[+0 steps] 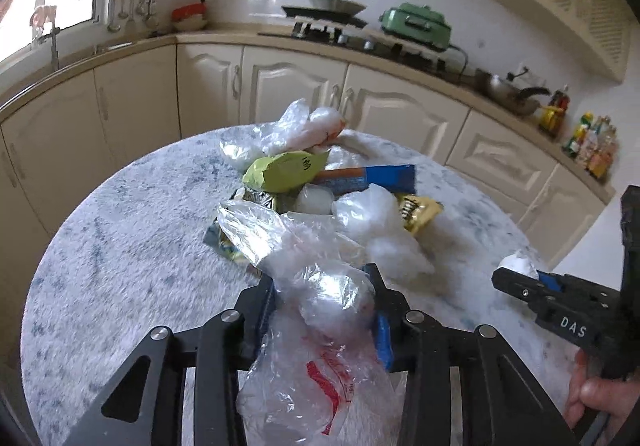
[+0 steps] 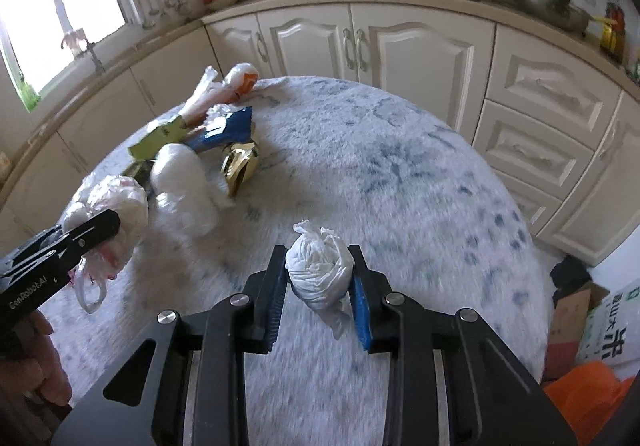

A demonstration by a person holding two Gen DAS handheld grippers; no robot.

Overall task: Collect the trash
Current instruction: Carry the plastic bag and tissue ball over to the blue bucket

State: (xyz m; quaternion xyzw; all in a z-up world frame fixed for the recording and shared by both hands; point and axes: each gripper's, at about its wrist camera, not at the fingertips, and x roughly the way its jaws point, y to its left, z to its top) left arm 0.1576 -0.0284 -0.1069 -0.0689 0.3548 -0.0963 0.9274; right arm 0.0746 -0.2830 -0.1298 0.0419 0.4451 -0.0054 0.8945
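We've got L gripper (image 1: pixel 324 286) clamped on plastic bag (image 1: pixel 320 310), R gripper (image 2: pixel 320 270) on tissue wad (image 2: pixel 318 266); next: lift, find bin.

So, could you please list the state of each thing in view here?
Left tool: shut on clear crumpled plastic bag.
Right tool: shut on white wadded tissue ball.
Green snack packet: crumpled, lying in the pile.
Gold foil wrapper: crumpled, on the cloth.

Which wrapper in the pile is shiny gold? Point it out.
The crumpled gold foil wrapper, lying at the pile's right edge in the right wrist view; beside it are a blue wrapper and a green one.
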